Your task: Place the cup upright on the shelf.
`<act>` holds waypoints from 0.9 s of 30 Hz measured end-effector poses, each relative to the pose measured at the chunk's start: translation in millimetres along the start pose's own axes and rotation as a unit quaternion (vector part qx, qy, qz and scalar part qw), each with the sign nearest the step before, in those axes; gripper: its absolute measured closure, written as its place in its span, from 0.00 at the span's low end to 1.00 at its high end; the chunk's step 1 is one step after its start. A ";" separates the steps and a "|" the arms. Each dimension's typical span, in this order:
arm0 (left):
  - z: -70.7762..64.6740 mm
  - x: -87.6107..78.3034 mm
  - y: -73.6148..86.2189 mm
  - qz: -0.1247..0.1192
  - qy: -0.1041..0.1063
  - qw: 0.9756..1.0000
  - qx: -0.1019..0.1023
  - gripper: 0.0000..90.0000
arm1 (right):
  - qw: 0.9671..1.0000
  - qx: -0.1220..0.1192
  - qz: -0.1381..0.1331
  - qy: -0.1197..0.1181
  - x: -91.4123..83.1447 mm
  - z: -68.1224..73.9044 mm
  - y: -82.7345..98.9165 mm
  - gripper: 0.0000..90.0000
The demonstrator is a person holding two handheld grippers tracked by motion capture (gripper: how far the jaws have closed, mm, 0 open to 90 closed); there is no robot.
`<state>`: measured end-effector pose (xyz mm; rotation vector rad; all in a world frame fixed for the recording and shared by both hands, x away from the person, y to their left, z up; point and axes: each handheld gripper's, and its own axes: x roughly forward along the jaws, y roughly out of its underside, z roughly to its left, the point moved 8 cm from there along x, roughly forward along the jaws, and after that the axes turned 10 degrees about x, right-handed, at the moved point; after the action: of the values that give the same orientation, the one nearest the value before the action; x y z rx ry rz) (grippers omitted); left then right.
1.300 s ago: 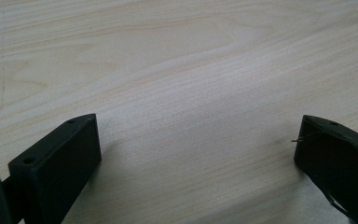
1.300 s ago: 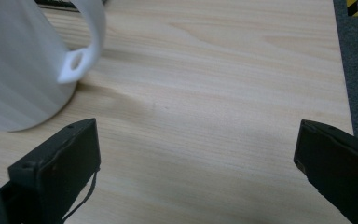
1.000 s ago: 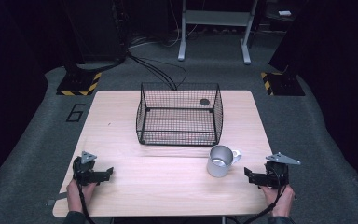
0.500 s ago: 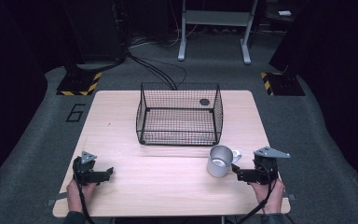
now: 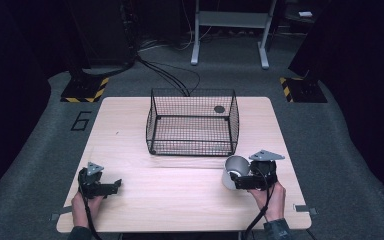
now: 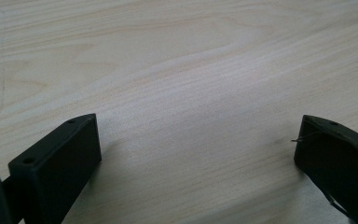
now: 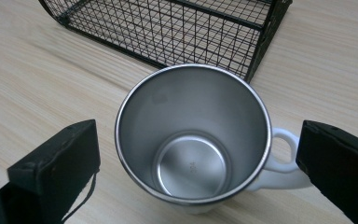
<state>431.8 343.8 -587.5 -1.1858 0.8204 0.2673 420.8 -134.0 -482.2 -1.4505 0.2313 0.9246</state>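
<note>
While the jaws of the right gripper [image 7: 198, 154] stand spread wide, a steel-lined mug [image 7: 193, 135] sits between them without either jaw touching it. In the right gripper view one jaw stands off the mug's bare side, and the other lies just beyond its white handle [image 7: 282, 161], which sticks out toward that jaw. The mug stands upright on the table [image 7: 37, 84], mouth open toward the camera, and its shiny inside is empty.

From the high view, the right gripper [image 5: 237, 181] is held by the person's right hand [image 5: 270, 197] near the table's near right corner, with the mug [image 5: 232, 170] just in front of it. A grey three-cornered plate tops the gripper, and a cable trails from it over the near edge.

Just beyond the mug stands a black wire basket [image 5: 192, 127] in the middle of the table, toward the far edge; its near right corner is close to the mug but apart from it. A small dark round thing [image 5: 219, 109] shows at the basket's far right part; what it is cannot be told.

The left gripper [image 6: 198, 149] also has its jaws spread apart, with nothing but bare wood grain of the table [image 6: 177, 70] between them. In the high view it lies low near the table's near left corner [image 5: 111, 187], held by the left hand [image 5: 87, 205], well apart from the mug and the basket.
</note>
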 end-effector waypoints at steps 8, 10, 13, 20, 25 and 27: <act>0.0 0.0 0.0 0.000 0.000 1.000 0.000 0.00 | 1.000 -0.008 0.011 0.011 13.7 4.4 -1.6 0.00; 0.0 0.0 0.0 0.000 0.000 1.000 0.000 0.00 | 1.000 -0.004 0.013 0.015 16.1 5.3 -1.5 0.00; 0.0 0.0 0.0 0.000 0.000 1.000 -0.001 0.00 | 1.000 -0.002 0.017 0.023 20.1 6.2 -0.3 0.00; 0.0 0.0 0.0 0.000 0.000 1.000 0.000 0.00 | 0.999 -0.007 0.019 0.044 25.0 8.4 0.6 0.01; 0.0 0.0 0.0 0.000 0.000 1.000 -0.001 0.00 | 0.998 -0.008 0.013 0.054 23.9 7.4 0.6 0.06; 0.0 0.0 0.0 0.000 0.000 1.000 0.000 0.00 | 0.998 -0.010 0.014 0.054 23.6 7.4 1.0 0.06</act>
<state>431.8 343.7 -587.6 -1.1866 0.8204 0.2676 432.6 -118.1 -497.1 -1.5213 0.3236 0.8736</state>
